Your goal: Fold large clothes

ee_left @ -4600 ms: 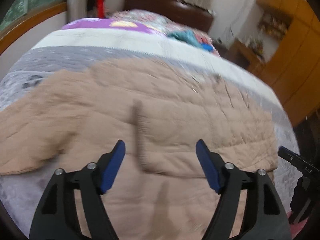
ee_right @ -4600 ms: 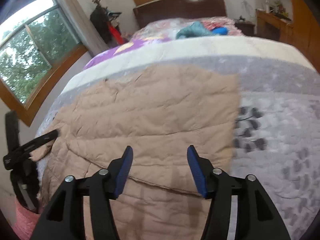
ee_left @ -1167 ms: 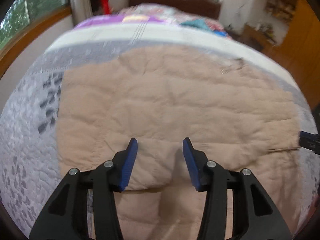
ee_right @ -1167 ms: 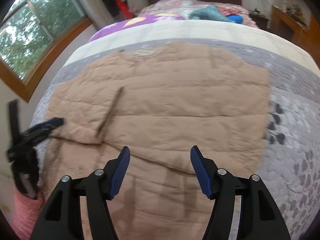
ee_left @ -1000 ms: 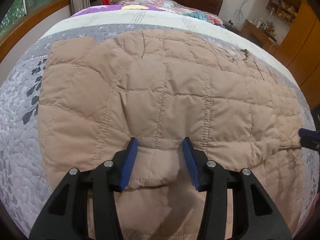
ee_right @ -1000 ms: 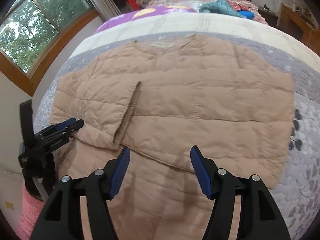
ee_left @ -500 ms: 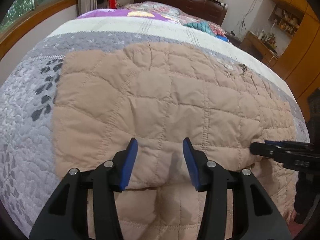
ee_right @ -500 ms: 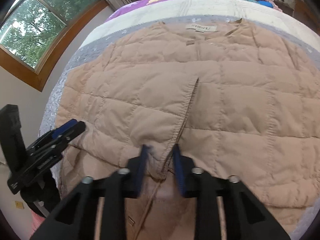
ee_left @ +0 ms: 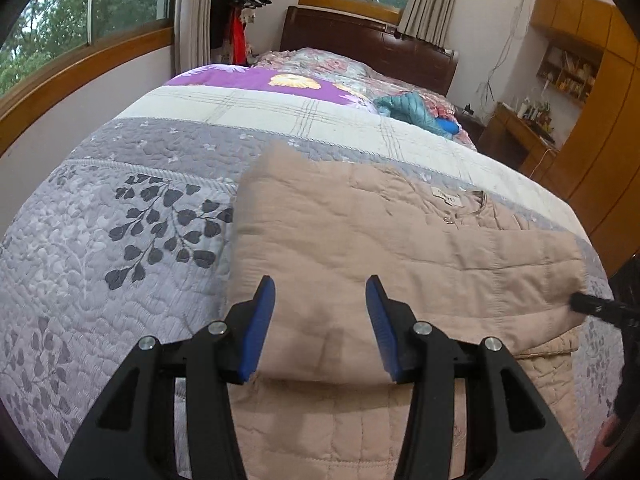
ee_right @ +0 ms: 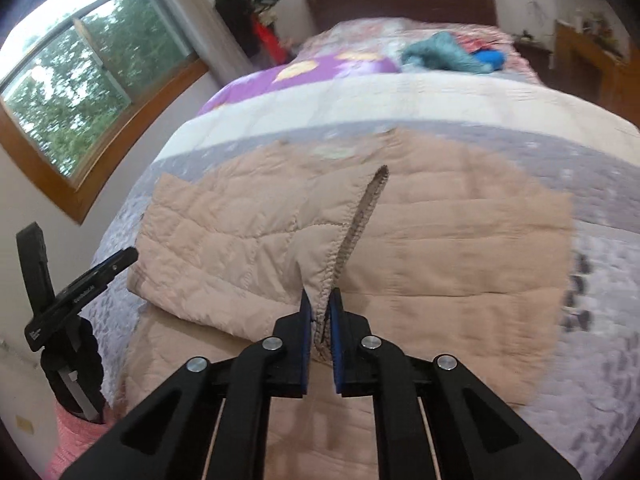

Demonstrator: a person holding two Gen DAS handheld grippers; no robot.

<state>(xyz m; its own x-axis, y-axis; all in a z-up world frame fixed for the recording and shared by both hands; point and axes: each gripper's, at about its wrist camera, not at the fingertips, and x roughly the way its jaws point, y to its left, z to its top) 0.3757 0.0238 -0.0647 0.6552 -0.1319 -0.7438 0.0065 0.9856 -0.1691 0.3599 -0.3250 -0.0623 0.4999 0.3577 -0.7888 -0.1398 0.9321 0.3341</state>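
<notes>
A large beige quilted jacket (ee_left: pixel 360 240) lies spread on the bed, with its sleeves folded across the body. My left gripper (ee_left: pixel 320 320) is open just above the jacket's near fold, holding nothing. My right gripper (ee_right: pixel 320 312) is shut on the cuff of the folded sleeve (ee_right: pixel 360 216) and lifts it a little off the jacket (ee_right: pixel 440 248). The left gripper shows at the left of the right wrist view (ee_right: pixel 80 280). The tip of the right gripper shows at the right edge of the left wrist view (ee_left: pixel 596 306).
The jacket rests on a grey leaf-patterned quilt (ee_left: pixel 120 240). A teal garment (ee_left: pixel 408 106) lies far up the bed near the dark headboard (ee_left: pixel 368 46). Windows run along the left wall and wooden cabinets (ee_left: pixel 600 120) stand on the right.
My right gripper has closed on the sleeve cuff and raised it. My left gripper has lifted and pulled back from the jacket, staying open.
</notes>
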